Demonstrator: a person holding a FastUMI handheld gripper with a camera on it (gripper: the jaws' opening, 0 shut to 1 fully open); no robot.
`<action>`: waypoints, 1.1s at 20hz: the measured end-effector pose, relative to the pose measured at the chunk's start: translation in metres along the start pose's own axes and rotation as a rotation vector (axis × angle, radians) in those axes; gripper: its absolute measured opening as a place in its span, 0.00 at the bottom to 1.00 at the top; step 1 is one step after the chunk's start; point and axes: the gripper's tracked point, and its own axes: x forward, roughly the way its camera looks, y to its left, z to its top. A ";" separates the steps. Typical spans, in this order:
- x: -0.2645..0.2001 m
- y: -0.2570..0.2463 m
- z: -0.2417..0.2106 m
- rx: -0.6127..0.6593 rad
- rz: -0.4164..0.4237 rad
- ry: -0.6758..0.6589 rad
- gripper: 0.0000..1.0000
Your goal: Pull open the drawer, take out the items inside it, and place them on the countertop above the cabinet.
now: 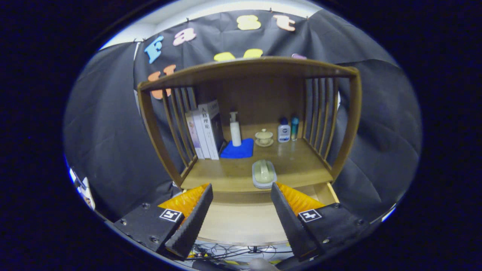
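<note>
Gripper view, gripper (pixel 241 214): fingers spread wide, holding nothing, bare wood of the pulled-out drawer (pixel 244 222) showing between them.
Drawer: open, light wooden floor, its right wall visible beside the right finger; no item can be made out on the floor seen between the fingers.
Soap dish (pixel 264 173): pale green lidded piece on a grey tray, sitting at the front edge of the countertop (pixel 301 165), just ahead of the fingers.
Countertop: brown, glossy; open room to the right of the dish and in front of the books.
Back row: books (pixel 205 130) upright at the left, pump bottle (pixel 235 130) on a blue cloth (pixel 239 149), lidded cup (pixel 264 137) on a saucer, two small bottles (pixel 288 130).
Edges: slatted side rails (pixel 320 116) and a top board close in the shelf.
Hidden: the drawer's front corners lie behind the fingers; cables (pixel 233 251) below are blurred.
</note>
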 end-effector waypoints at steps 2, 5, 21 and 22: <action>-0.028 -0.005 -0.002 0.004 -0.008 -0.077 0.98; -0.062 -0.014 -0.009 -0.007 -0.029 -0.193 0.97; -0.056 -0.053 -0.193 -0.038 -0.101 -0.286 0.99; -0.049 -0.054 -0.204 -0.027 -0.107 -0.279 0.99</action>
